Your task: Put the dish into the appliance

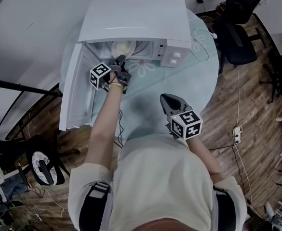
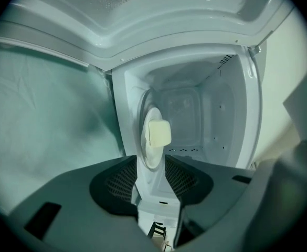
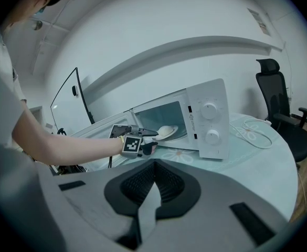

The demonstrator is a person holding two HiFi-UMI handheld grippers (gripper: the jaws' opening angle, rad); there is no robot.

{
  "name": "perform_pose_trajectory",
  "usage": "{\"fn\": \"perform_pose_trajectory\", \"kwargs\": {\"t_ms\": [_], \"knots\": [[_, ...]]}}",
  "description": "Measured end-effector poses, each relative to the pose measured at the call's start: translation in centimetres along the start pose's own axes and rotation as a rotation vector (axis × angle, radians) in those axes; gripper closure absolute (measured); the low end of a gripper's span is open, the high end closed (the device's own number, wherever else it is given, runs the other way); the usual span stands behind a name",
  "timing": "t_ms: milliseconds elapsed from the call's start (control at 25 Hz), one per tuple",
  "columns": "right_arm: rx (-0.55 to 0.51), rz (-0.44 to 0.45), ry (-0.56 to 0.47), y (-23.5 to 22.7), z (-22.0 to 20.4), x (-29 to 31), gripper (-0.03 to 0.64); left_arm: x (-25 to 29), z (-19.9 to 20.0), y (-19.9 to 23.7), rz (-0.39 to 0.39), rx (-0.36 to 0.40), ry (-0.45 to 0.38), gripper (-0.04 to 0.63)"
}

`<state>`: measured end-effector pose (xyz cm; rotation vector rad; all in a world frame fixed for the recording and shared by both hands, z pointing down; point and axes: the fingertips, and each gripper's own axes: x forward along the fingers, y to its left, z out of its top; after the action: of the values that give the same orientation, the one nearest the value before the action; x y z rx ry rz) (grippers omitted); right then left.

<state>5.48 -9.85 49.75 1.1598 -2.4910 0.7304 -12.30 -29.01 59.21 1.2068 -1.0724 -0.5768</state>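
The microwave (image 1: pixel 131 18) stands on a round table (image 1: pixel 189 81) with its door (image 1: pixel 75 90) swung fully open at its left side. The dish (image 1: pixel 124 47) is already inside the microwave, lying on the cavity floor close to the front opening. A pale yellowish block (image 2: pixel 160 133) sits on top of it; what this is I cannot tell.

The left gripper (image 1: pixel 120 59) reaches to the mouth of the microwave. Its jaws stand wide apart. In the left gripper view the near rim of the dish (image 2: pixel 148 154) appears just between the two tips, but the pads do not press on it – the dish is free.

The right gripper (image 1: pixel 166 99) hangs over the table well in front of the microwave, near the person's body. Its jaws are closed together with nothing between them.

An office chair (image 1: pixel 237 32) stands on the floor to the right of the microwave, beyond the table edge.
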Motion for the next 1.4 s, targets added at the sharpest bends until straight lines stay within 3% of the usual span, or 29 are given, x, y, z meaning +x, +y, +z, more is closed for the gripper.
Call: {"fn": "perform_pose_trajectory", "kwargs": {"t_ms": [280,440,800,1040,1400], "knots": [[-0.006,0.0,-0.021,0.7,0.2,0.1,0.611,-3.5,-3.1,-0.8,-0.044,0.064,0.085,0.451],[-0.009,0.003,-0.026,1.4,0.2,0.0,0.611,-6.0,-4.7,-0.3,-0.008,0.098,0.113,0.55],[-0.017,0.011,-0.04,2.8,0.5,0.5,0.611,-11.5,-7.0,-1.8,-0.02,0.282,0.126,0.584],[-0.011,0.016,-0.043,3.2,0.5,0.8,0.611,-14.9,-8.8,-1.8,0.007,0.452,0.162,0.586],[0.004,0.029,-0.051,3.7,0.5,1.0,0.611,-18.2,-10.3,-1.2,-0.022,0.472,0.194,0.586]]}}
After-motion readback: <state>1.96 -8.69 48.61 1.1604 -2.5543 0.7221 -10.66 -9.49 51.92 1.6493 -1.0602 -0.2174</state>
